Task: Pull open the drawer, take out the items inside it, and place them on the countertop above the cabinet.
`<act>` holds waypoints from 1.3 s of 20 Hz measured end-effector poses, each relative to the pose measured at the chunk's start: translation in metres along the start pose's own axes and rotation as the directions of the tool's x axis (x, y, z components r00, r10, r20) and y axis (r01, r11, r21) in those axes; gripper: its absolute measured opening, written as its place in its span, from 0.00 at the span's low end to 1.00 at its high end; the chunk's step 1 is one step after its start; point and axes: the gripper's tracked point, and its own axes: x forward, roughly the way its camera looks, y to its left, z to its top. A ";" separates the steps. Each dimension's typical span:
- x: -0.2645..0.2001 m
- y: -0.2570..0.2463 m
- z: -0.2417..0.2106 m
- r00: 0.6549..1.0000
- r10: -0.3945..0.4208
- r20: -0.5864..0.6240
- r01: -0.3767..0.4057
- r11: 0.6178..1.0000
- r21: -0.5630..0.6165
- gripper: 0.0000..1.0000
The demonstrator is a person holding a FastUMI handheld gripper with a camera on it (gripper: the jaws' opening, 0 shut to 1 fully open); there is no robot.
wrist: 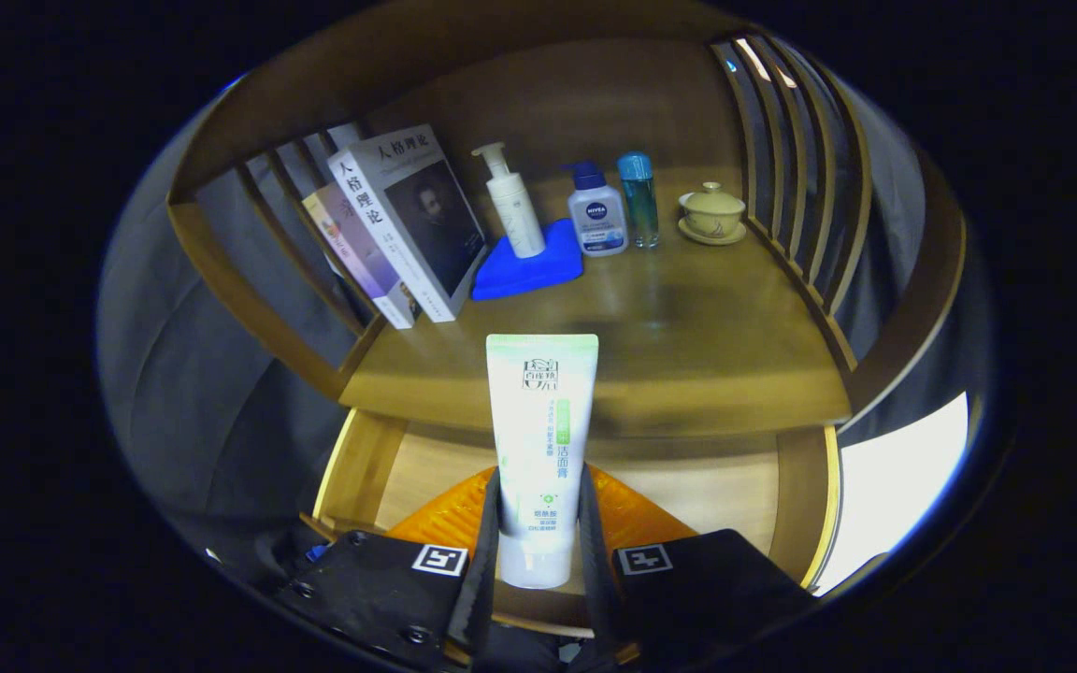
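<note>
countertop (707, 327): two books (408, 224) leaning at one side, one blue cloth (529, 266) under one white pump bottle (512, 201), one blue-capped bottle (596, 210), one slim teal bottle (639, 198), one lidded cup on a saucer (712, 211). open drawer (735, 495) below, one orange item (632, 514) inside. one white tube (540, 449), upright above the drawer, pinched between both fingers of the gripper (538, 542).

Wooden slatted shelf sides (796, 178), grey cloth (183, 374) behind.
</note>
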 end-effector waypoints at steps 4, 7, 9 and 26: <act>0.033 0.002 0.027 0.999 -0.027 -0.026 0.028 0.999 0.035 0.44; 0.053 0.004 0.047 0.999 -0.039 -0.036 0.042 0.997 0.063 0.44; 0.066 0.003 0.057 0.997 -0.056 -0.049 0.060 0.995 0.076 0.44; 0.115 -0.011 0.071 0.992 -0.118 -0.041 0.122 0.983 0.134 0.59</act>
